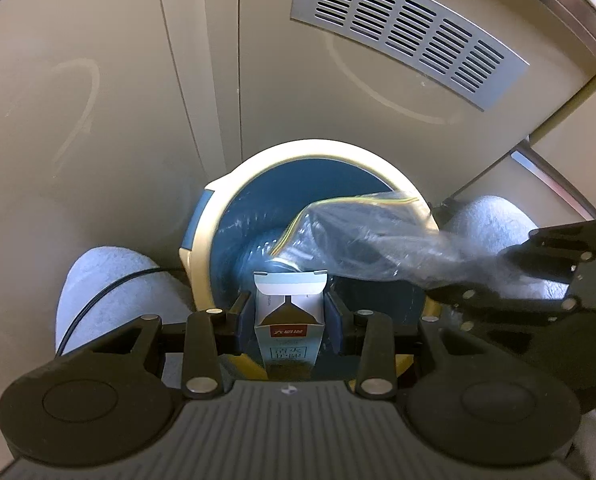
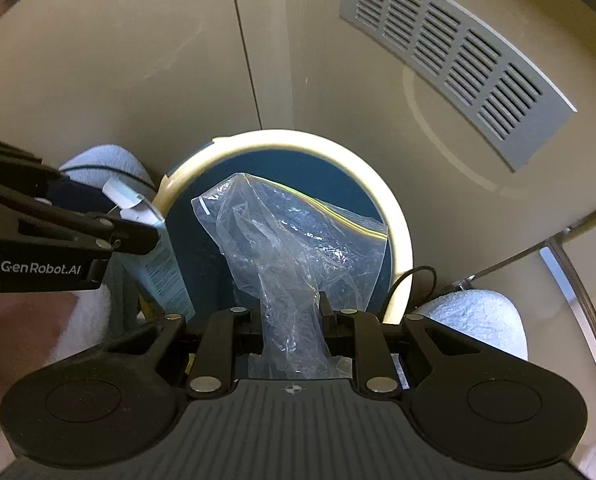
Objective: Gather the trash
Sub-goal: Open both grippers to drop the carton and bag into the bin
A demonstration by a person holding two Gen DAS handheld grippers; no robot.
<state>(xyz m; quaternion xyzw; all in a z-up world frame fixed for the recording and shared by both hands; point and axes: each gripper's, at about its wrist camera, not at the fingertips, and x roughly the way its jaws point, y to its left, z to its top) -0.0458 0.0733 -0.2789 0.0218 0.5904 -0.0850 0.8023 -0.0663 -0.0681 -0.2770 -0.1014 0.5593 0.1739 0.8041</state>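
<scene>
Clear plastic bag (image 2: 293,256) pinched in the right claw (image 2: 291,312), dangling straight over the blue bin (image 2: 398,216)! Left claw (image 1: 289,312) clamps an upright carton (image 1: 289,320) at the near rim; the bag's deeper in.

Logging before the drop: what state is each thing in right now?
Carton: top flaps open, clamped upright in left tongs, over the bin.
Bag: crumpled, clamped in right tongs, over the bin.
Bin: open, no lid, blue inside.
Vent: fixed in the panel.
</scene>
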